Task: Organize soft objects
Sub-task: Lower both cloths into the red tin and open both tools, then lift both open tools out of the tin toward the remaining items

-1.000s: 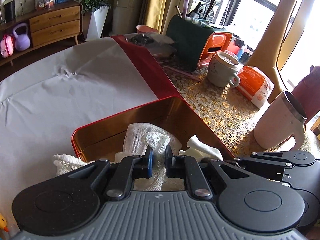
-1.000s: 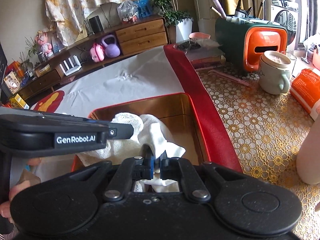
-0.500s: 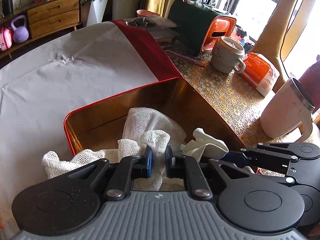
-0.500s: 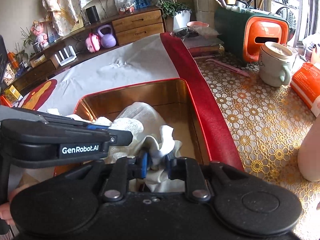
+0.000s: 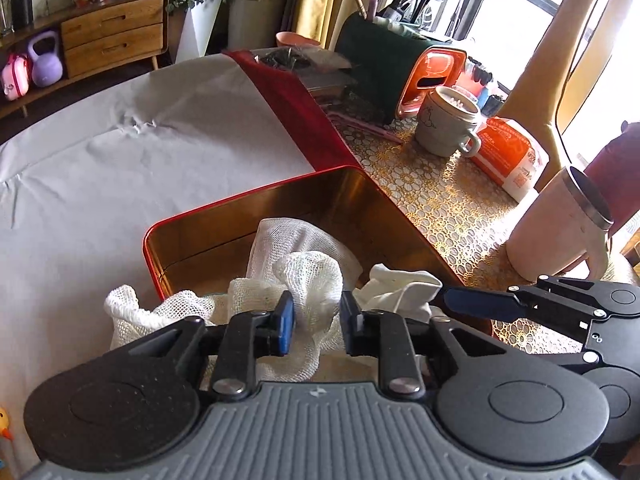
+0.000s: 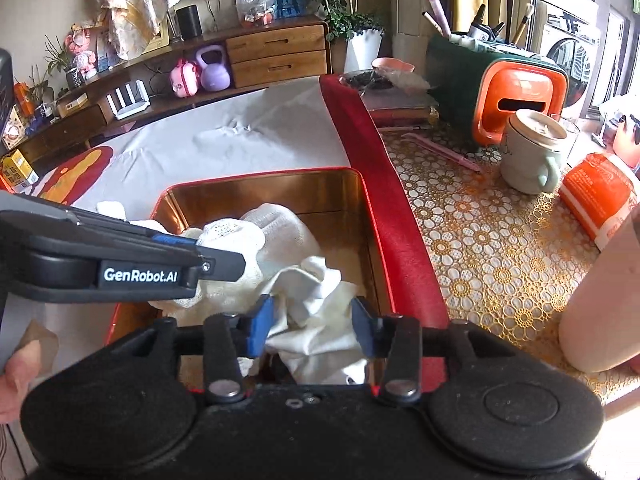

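Note:
A red tin (image 5: 248, 200) with a gold inside stands on the table, also in the right wrist view (image 6: 256, 174). A white mesh cloth (image 5: 296, 248) lies in it and hangs over its near left corner. My left gripper (image 5: 316, 320) has its jaws opening, with a fold of the mesh loose between the pads. A smooth white cloth (image 6: 316, 296) lies in the tin's near right part. My right gripper (image 6: 312, 328) is over it, its jaws opening, with the cloth slack in the wide gap. The two grippers sit side by side at the tin's near edge.
A grey-white sheet (image 5: 120, 160) covers the table to the left, edged by a red band (image 5: 304, 120). On the lace cloth to the right stand a lidded mug (image 5: 444, 124), an orange pack (image 5: 508, 152), a pale tumbler (image 5: 560, 228) and a green-and-orange holder (image 5: 400, 76). A thumb (image 6: 16, 368) shows at the lower left.
Both grippers' jaws have spread apart from a tight pinch. The mesh cloth and the smooth cloth have slackened and settled into the tin. Neither hand has shifted much.

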Action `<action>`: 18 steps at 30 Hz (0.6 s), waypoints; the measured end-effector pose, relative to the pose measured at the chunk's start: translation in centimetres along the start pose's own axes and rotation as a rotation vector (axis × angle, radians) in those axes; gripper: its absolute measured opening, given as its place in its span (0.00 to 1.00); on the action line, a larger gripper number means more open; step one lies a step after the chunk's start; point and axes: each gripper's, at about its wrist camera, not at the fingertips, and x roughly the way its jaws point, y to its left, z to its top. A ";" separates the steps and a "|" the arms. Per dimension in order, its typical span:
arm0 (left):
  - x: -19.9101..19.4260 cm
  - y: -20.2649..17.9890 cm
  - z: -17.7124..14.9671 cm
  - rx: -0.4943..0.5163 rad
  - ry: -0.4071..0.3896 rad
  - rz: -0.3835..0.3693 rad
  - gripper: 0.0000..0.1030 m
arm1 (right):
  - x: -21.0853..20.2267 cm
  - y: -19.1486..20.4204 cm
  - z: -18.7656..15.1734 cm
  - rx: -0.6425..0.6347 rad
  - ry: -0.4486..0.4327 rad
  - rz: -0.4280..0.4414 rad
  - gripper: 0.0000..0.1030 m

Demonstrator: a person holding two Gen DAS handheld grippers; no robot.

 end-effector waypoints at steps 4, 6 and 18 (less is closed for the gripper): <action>-1.0 -0.4 -0.3 0.011 -0.019 -0.008 0.63 | -1.3 0.1 -0.1 -0.004 -0.021 0.012 0.47; -1.6 -0.6 -0.4 0.014 -0.031 -0.005 0.64 | -2.0 0.2 -0.1 -0.010 -0.032 0.018 0.50; -6.9 -1.0 -1.8 0.027 -0.097 0.020 0.65 | -6.7 1.6 -0.9 -0.030 -0.100 0.050 0.69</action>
